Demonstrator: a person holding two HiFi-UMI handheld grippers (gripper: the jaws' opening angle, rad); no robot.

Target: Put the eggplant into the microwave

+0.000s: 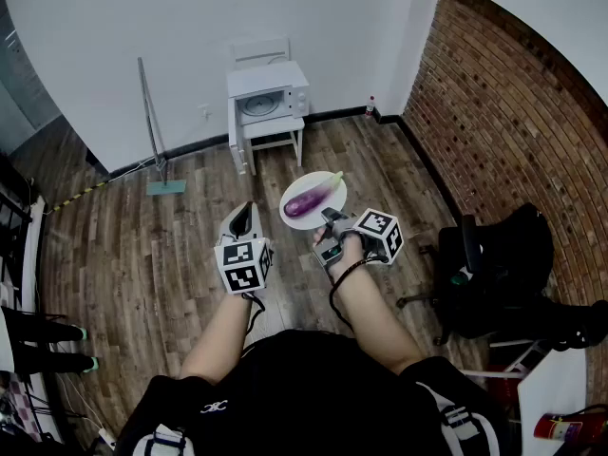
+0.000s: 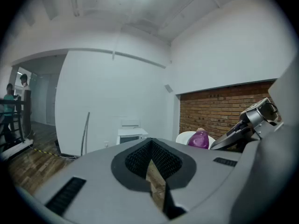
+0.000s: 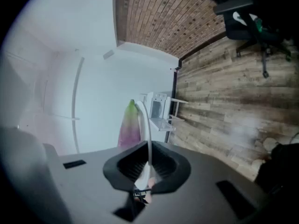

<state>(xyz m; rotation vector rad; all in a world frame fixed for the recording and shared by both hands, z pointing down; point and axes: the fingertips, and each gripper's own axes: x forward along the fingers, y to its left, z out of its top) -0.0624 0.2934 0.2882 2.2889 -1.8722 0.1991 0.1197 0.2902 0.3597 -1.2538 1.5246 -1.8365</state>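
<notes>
In the head view the person's two arms reach up from the bottom edge to the middle of the frame over a wood-plank floor [image 1: 171, 255]. The left gripper [image 1: 245, 209] is at centre left, its jaws drawn to a point with nothing in them. At centre right, the right gripper [image 1: 328, 215] is clamped on the near rim of a white plate [image 1: 293, 191], and the purple eggplant [image 1: 312, 200] lies on that plate with its green stem toward the upper right. The white microwave [image 1: 269, 97] sits on a white stand [image 1: 275, 133] against the wall at upper centre, well apart from the plate. A long-handled mop [image 1: 152, 126] leans at upper left, a brick wall [image 1: 503, 112] fills the upper right, and a black chair [image 1: 494, 274] stands at right. Each marker cube shows only black-and-white squares, and a small white logo on the dark clothing at the bottom is too small to read. In the left gripper view the jaws meet at their tips, with only a sliver of floor showing behind them; the eggplant [image 2: 200, 139] and plate edge sit at centre right, the microwave is small at centre, and a person [image 2: 9, 107] stands at the far left. In the right gripper view the jaws pinch the plate's rim [image 3: 145, 125], seen edge-on at centre, with the eggplant just to its left and the microwave [image 3: 156, 107] just to its right.
</notes>
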